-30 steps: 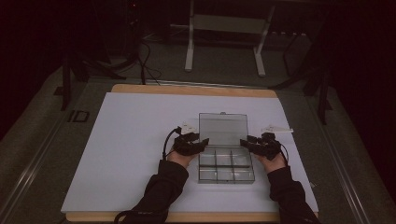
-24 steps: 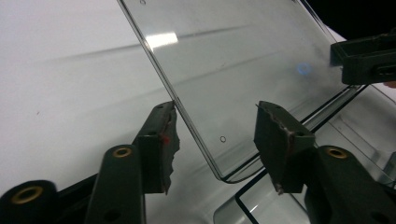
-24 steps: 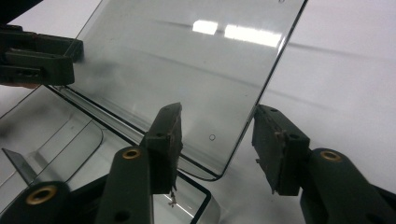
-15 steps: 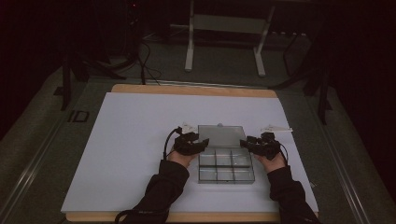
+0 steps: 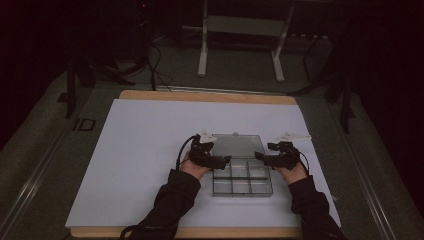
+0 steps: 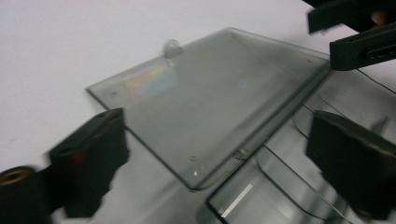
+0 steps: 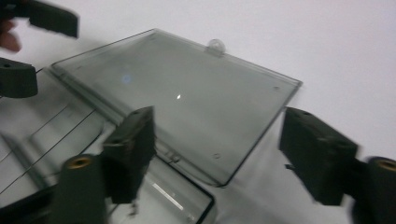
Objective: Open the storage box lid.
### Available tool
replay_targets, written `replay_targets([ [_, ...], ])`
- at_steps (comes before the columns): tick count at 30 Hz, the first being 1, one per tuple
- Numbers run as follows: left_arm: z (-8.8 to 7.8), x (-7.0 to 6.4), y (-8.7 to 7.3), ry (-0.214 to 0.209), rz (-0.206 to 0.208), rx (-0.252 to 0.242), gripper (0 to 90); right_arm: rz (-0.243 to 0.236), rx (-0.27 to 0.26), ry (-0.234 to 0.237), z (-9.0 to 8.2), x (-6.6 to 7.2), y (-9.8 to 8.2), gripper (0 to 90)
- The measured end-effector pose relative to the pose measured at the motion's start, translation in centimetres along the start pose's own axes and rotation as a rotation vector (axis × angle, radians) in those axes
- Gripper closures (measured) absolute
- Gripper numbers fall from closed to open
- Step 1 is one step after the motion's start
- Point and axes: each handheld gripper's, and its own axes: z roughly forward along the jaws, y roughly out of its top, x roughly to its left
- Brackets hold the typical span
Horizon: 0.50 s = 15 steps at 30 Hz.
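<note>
A clear plastic compartment box (image 5: pixel 242 181) lies on the white sheet, its lid (image 5: pixel 237 145) swung fully open and flat on the far side. My left gripper (image 5: pixel 222 161) is at the box's left edge by the hinge, my right gripper (image 5: pixel 261 157) at its right edge. Both sets of jaws have just been opening and now stand open. In the left gripper view the lid (image 6: pixel 205 98) lies between my left gripper's (image 6: pixel 219 158) jaws, untouched, with the other gripper (image 6: pixel 355 32) beyond. The right gripper view shows the lid (image 7: pixel 177 93) beyond my right gripper (image 7: pixel 224 154), untouched.
The white sheet (image 5: pixel 150 150) covers a wooden table whose edge (image 5: pixel 205 95) shows at the back. A metal stand (image 5: pixel 240 45) and cables sit on the dark floor behind. Bare sheet lies to the left of the box and beyond it.
The lid stood upright a second ago, leaned back, and now lies flat on the sheet. Both grippers have let go of it and opened; the hands stayed where they were.
</note>
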Motion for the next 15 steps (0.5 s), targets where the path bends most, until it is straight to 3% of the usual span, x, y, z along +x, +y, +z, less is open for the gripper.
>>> replay_targets([
  [6,-0.6,-0.5,0.1,-0.015,0.027,-0.009,2.8,-0.047,-0.005,0.005,-0.2,0.4,0.2,18.3],
  [8,-0.7,-0.5,0.0,-0.026,0.029,0.006,2.8,-0.092,0.021,-0.011,-0.3,0.9,0.3,16.6],
  [10,-1.0,-0.6,0.0,-0.035,0.028,0.007,2.8,-0.105,0.026,-0.015,-0.4,1.1,0.3,16.7],
  [15,-1.8,-0.5,-0.2,-0.037,0.026,0.004,2.9,-0.097,0.020,-0.014,-1.0,1.0,0.3,17.0],
])
